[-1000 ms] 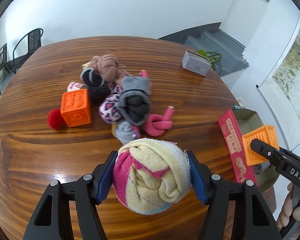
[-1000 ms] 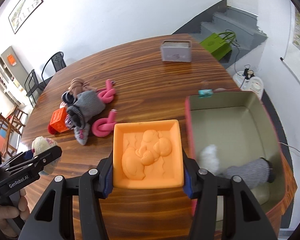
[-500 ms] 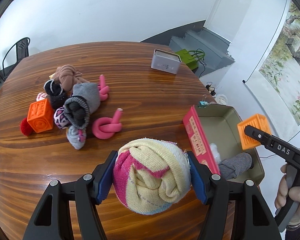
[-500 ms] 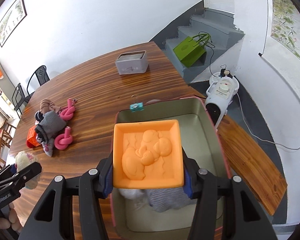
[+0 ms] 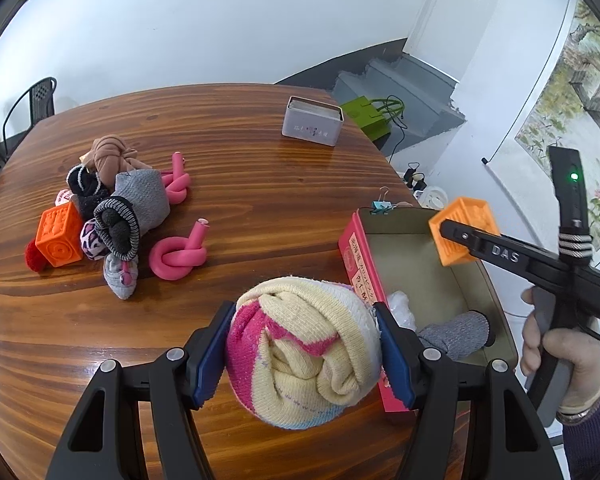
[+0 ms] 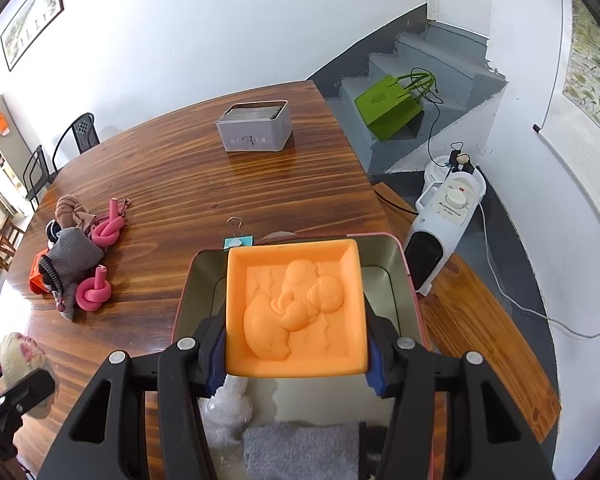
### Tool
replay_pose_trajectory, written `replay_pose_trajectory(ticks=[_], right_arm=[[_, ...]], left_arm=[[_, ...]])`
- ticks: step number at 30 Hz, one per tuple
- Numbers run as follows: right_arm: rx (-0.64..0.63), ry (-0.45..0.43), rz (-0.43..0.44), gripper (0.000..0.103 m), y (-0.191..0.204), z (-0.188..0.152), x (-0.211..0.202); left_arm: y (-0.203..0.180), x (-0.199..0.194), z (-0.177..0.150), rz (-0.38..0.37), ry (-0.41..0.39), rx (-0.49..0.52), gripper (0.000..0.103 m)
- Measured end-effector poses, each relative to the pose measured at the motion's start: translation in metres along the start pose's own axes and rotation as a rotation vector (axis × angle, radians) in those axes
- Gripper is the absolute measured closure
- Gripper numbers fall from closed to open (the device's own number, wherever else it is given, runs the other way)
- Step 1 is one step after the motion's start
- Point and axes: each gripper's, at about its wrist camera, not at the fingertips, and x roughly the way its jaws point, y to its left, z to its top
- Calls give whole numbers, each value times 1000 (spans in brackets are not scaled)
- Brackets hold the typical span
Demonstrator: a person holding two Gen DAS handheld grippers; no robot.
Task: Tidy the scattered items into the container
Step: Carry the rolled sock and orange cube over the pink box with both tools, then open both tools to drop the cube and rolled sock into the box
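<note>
My left gripper [image 5: 302, 354] is shut on a rolled cream and pink sock [image 5: 304, 350], held above the table beside the red-sided container [image 5: 358, 258]. My right gripper [image 6: 296, 356] is shut on an orange cube [image 6: 296, 308] and holds it over the container [image 6: 410, 280]; the cube also shows in the left wrist view [image 5: 462, 226]. A grey sock [image 5: 456, 334] and a white item [image 6: 228, 408] lie inside. On the table sit a pile of socks [image 5: 118, 208], two pink knotted tubes [image 5: 178, 248], an orange cube [image 5: 58, 234] and a red pompom [image 5: 34, 258].
A grey tin [image 5: 312, 122] stands at the table's far side. A binder clip [image 6: 236, 238] lies by the container's far rim. A white heater [image 6: 440, 224] and green bag [image 6: 388, 106] are on the floor past the table's edge. Chairs [image 5: 32, 100] stand far left.
The right gripper has carried the orange cube further over the container. The left gripper with the rolled sock has moved right, close to the container's red side.
</note>
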Motion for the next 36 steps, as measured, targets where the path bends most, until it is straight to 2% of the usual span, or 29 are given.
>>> replay_pose_trajectory(ticks=[5,11,20,28,32,34,36], right_arm=[[-15,17,-9,45,0,5,16],[6,6,-5,26,-8,7,13],[107,-13,-11,25,-36,-10,-14],[201,-48,-30,25,-64,-27,-48],[229,-70,-40,25,-75,-31,-63],[240,-76,-43,25,-78,-34,-67],[250,-76,-44,25,-80,-36,-69]], left_arm=[[-5,-2,1,3,-5,5,35],[-10,-4,2,-5,-9,13,35],[-36,2,10,-65,-2,62,35],[-85,14,16,-160,18,156,35],[-109,23,12,-216,57,199,34],[-119,27,10,-250,84,199,33],[-124,29,9,-255,96,194,27]])
